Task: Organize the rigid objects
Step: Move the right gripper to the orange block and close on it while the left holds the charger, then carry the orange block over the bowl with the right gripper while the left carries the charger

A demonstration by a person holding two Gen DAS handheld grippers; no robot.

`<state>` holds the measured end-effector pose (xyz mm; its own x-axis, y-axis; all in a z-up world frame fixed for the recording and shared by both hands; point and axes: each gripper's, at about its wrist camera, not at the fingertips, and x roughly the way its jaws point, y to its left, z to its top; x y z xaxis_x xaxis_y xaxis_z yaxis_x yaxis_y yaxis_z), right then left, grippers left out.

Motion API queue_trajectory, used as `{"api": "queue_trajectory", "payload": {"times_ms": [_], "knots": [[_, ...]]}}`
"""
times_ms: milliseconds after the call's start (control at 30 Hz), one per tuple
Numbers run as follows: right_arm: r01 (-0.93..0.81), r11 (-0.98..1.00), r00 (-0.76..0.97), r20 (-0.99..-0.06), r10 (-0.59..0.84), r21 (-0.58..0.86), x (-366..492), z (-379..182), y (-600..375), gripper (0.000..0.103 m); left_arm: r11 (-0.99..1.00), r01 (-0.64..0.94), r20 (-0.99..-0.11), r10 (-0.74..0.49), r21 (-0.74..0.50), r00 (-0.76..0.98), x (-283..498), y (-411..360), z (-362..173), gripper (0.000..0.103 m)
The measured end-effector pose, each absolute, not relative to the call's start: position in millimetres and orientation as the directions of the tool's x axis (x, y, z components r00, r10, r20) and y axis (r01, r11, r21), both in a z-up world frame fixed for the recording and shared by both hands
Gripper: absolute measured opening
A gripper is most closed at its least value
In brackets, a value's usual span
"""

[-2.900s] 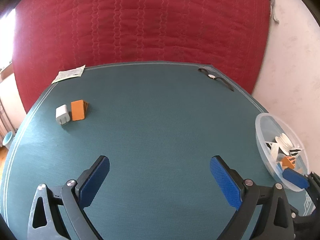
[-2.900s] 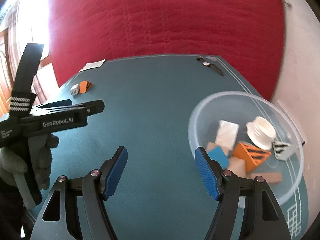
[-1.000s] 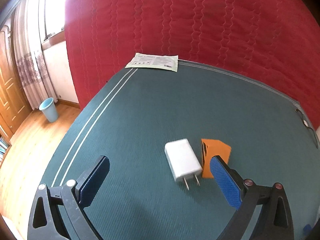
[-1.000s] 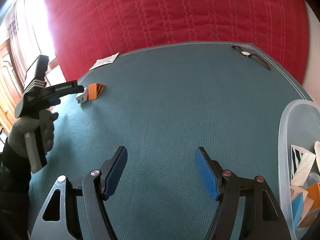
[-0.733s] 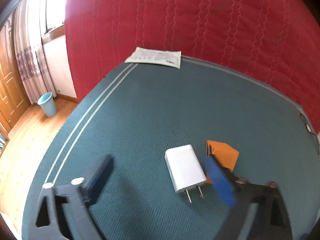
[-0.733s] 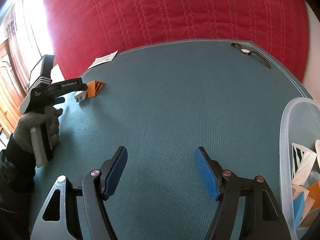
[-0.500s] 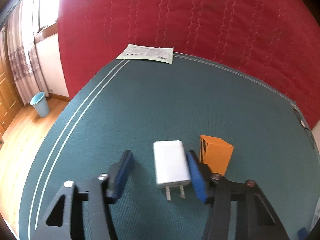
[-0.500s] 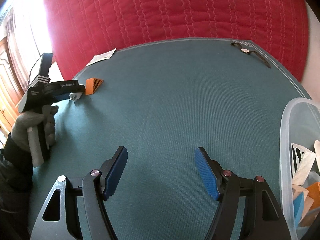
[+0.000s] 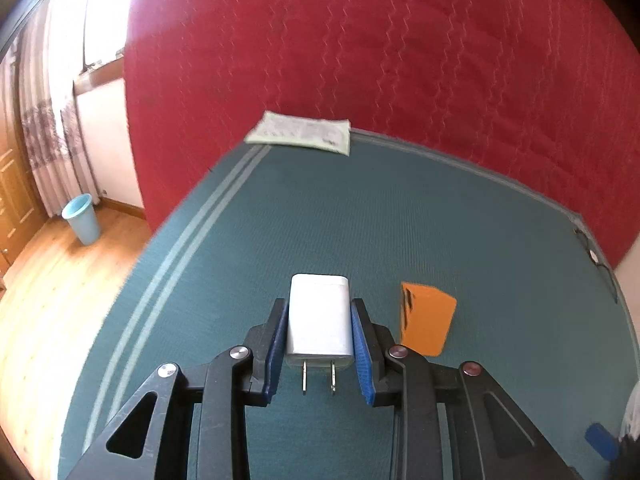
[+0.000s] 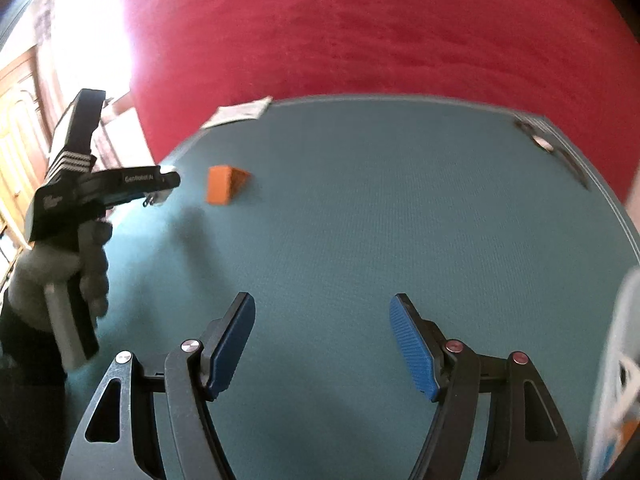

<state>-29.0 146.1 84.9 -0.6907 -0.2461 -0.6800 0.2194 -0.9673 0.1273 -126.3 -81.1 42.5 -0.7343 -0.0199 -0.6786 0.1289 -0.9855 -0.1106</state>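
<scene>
Both left fingers (image 9: 362, 350) pinch white charger (image 9: 319, 320), apparently lifted.

Daylight glares through the window (image 9: 100, 20) at upper left, edges bow fisheye-style, and the right wrist view smears.

A room in a home: wooden floor (image 9: 60, 280), patterned curtains (image 9: 44, 152) by a bright window, a wooden door (image 9: 12, 184), and a small blue wastebasket (image 9: 82, 219) beside the wall.

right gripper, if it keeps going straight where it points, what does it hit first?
Most likely just bare table mat. The right gripper is open and empty; the orange block sits well left of its line. Depth is uncertain.
</scene>
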Motion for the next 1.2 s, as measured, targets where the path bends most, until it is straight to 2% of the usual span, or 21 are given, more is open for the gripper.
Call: {"api": "queue_trajectory", "payload": {"times_ms": [200, 433, 833, 900, 967, 1000, 1200], "knots": [[0.295, -0.943, -0.668, -0.673, -0.319, 0.155, -77, 90, 94, 0.069, -0.979, 0.154, -0.661, -0.03, -0.13, -0.749, -122, -91, 50, 0.032], [0.328, -0.934, -0.631, -0.702, -0.329, 0.142, -125, 82, 47, 0.055, -0.967, 0.183, -0.668, -0.017, -0.179, -0.744, -124, -104, 49, 0.032], [0.314, -0.946, -0.634, -0.722, -0.276, 0.085, -163, 72, 11, 0.053, -0.954, 0.212, -0.681, -0.012, -0.211, -0.732, -124, -112, 44, 0.032], [0.31, -0.947, -0.636, -0.723, -0.268, 0.078, -166, 74, 8, 0.049, -0.954, 0.212, -0.681, -0.012, -0.211, -0.732, -123, -112, 44, 0.032], [0.302, -0.951, -0.643, -0.724, -0.25, 0.06, -164, 74, 8, 0.038, -0.955, 0.209, -0.681, -0.01, -0.211, -0.732, -122, -112, 44, 0.032], [0.302, -0.952, -0.644, -0.724, -0.247, 0.056, -164, 74, 9, 0.036, -0.955, 0.208, -0.681, -0.009, -0.211, -0.732, -123, -112, 44, 0.032], [0.298, -0.953, -0.647, -0.725, -0.236, 0.045, -150, 74, 20, 0.034, -0.961, 0.19, -0.681, -0.002, -0.202, -0.733, -121, -105, 44, 0.032]]}}
